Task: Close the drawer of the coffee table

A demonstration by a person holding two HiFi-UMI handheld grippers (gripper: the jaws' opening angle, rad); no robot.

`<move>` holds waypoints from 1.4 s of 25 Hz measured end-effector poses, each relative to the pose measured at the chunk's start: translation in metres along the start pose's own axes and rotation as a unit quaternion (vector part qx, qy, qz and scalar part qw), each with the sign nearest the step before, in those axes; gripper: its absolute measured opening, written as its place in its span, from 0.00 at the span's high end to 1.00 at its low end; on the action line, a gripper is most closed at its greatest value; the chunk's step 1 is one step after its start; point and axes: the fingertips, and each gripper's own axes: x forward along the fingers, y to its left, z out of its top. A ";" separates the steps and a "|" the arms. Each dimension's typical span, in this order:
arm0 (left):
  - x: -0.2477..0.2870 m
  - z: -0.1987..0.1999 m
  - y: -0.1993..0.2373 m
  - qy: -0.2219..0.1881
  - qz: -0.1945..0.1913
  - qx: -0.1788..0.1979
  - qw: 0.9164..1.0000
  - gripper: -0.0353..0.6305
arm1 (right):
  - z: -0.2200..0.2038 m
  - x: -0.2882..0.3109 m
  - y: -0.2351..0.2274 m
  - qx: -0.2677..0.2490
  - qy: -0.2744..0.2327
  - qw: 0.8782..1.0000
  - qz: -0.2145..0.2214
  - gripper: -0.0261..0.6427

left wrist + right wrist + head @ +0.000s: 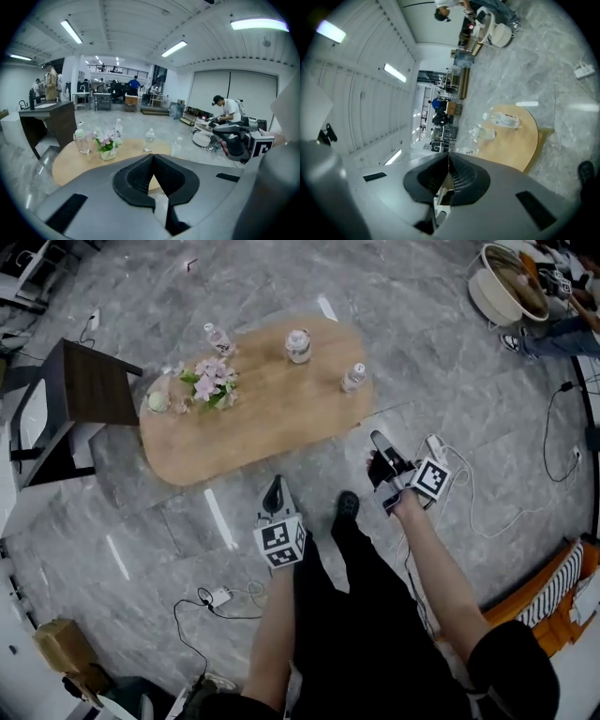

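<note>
The left gripper and right gripper are pinched tight on nothing, just beside the coffee table; its drawer cannot be seen, but it is likely hard and slides easily, so push flat on its front

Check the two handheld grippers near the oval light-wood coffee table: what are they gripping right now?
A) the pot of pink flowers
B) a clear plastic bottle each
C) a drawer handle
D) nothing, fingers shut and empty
D: the left gripper and the right gripper each show their fingers pressed together with nothing between them, and both are held apart from the oval light-wood coffee table.
</note>
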 end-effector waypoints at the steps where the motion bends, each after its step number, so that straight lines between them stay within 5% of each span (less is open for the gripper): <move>1: -0.010 0.010 -0.006 -0.004 -0.001 -0.002 1.000 0.93 | -0.002 -0.003 0.016 -0.025 0.012 1.000 0.005 0.94; 5: -0.044 0.058 -0.027 -0.037 0.003 -0.005 0.999 0.93 | -0.001 -0.019 0.067 -0.136 0.056 0.989 -0.014 0.94; 8: -0.068 0.096 -0.037 -0.074 -0.004 -0.004 0.997 0.93 | -0.002 -0.024 0.108 -0.247 0.082 0.965 -0.017 0.94; 14: -0.125 0.149 -0.061 -0.125 -0.051 0.003 0.991 0.93 | -0.022 -0.038 0.190 -0.474 0.123 0.872 0.008 0.94; 19: -0.172 0.196 -0.062 -0.157 -0.070 0.003 0.985 0.93 | -0.026 -0.049 0.260 -0.585 0.089 0.806 0.026 0.94; 22: -0.194 0.223 -0.057 -0.180 -0.071 -0.005 0.981 0.93 | -0.027 -0.051 0.286 -0.623 0.087 0.777 0.038 0.94; 29: -0.210 0.265 -0.039 -0.216 -0.061 0.007 0.974 0.93 | -0.010 -0.048 0.326 -0.647 0.059 0.758 0.049 0.94; 35: -0.213 0.261 -0.048 -0.211 -0.059 0.027 0.975 0.93 | -0.012 -0.056 0.337 -0.651 0.056 0.755 0.049 0.94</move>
